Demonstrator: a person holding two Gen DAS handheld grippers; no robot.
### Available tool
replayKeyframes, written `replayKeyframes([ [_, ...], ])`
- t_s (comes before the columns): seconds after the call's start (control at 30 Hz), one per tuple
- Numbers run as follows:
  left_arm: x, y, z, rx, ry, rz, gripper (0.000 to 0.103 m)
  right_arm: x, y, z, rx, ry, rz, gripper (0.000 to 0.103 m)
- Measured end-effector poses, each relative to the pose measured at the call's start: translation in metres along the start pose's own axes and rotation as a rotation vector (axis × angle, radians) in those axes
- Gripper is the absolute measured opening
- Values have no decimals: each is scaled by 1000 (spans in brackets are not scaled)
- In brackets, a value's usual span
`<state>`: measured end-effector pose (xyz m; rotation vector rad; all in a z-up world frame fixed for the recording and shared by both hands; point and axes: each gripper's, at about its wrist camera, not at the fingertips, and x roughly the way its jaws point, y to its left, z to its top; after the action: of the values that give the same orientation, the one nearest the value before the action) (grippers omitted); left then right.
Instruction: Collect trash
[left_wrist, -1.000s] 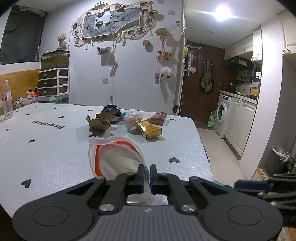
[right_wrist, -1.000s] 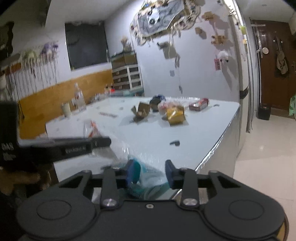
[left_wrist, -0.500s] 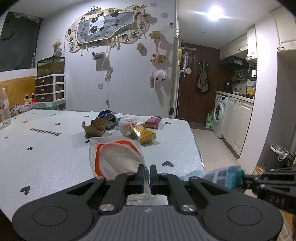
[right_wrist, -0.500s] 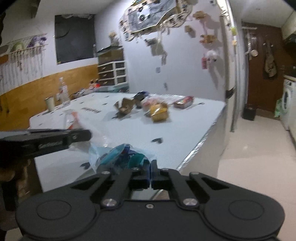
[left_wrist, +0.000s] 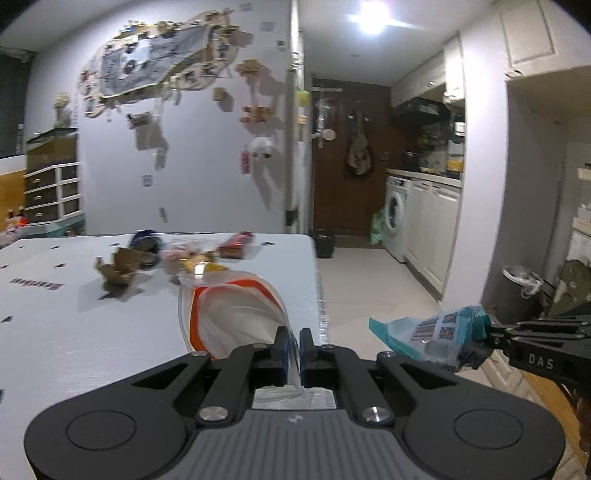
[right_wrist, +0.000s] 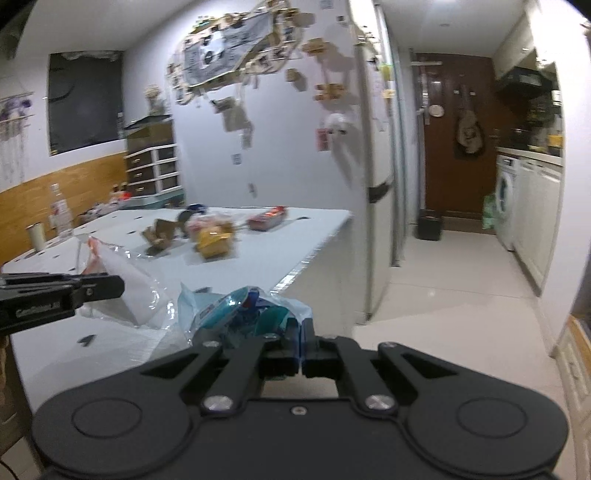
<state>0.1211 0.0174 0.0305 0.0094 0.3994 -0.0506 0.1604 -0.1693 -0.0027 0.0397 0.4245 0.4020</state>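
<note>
The left gripper (left_wrist: 291, 347) has its jaws closed tight on the rim of a clear plastic bag with orange print (left_wrist: 229, 306), which arches up over the near edge of the white table (left_wrist: 74, 332); the right gripper (right_wrist: 300, 341) has its jaws pinched fully together on a crumpled teal wrapper (right_wrist: 236, 314), held in the air just beside the bag and off the table's corner. The step in hand looks to be dropping that wrapper into the bag. To do it well, the bag's mouth needs to face the wrapper and stay spread, so the left hand should keep the rim high and taut while the right carries the wrapper well past the rim before letting go. More trash, a torn cardboard piece (left_wrist: 118, 271), a yellow packet (right_wrist: 212, 243) and a red packet (left_wrist: 236, 245), waits farther back on the table
</note>
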Motion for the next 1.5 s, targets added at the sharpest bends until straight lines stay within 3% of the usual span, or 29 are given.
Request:
replayKeyframes([
  [0.33, 36, -66, -10, 61, 73, -121, 5, -10, -62, -25, 76, 37, -109, 2],
  [0.7, 94, -125, -35, 126, 214, -233, 5, -2, -127, -65, 173, 127, -191, 2],
  [1.13, 194, -161, -90, 159, 473, -306, 5, 60, -170, -117, 240, 328, -222, 2],
  [1.5, 267, -168, -132, 143, 654, -327, 5, 133, -186, -142, 195, 495, -250, 2],
])
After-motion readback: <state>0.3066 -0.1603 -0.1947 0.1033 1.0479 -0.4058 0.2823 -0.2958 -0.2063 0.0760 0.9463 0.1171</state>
